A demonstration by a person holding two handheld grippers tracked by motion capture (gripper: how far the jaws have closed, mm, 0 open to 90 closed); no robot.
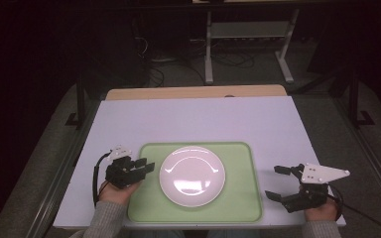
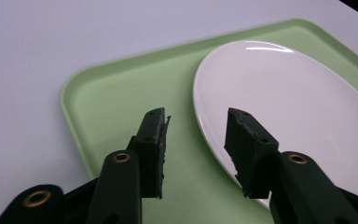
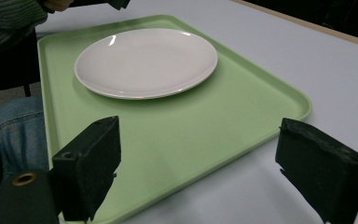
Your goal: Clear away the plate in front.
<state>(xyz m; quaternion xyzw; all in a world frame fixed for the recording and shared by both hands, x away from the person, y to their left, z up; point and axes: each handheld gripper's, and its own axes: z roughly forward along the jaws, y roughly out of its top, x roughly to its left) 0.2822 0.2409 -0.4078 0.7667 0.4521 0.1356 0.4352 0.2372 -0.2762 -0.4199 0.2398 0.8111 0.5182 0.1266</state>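
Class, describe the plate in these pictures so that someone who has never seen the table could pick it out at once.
Start at the pale lilac-white table top and find the light green rectangular plastic tray at its near edge. The round, glossy white plate lies empty on that tray, slightly left of its middle. It is the one round, white thing there, unlike the two black tools at either side.

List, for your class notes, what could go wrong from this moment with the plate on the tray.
1. The left gripper is open just above the white plate's near rim; a careless close could clip and tip it.
2. The plate sits loose on the green tray, so a nudge may slide it.
3. The right gripper, open beside the tray's edge, could bump it.
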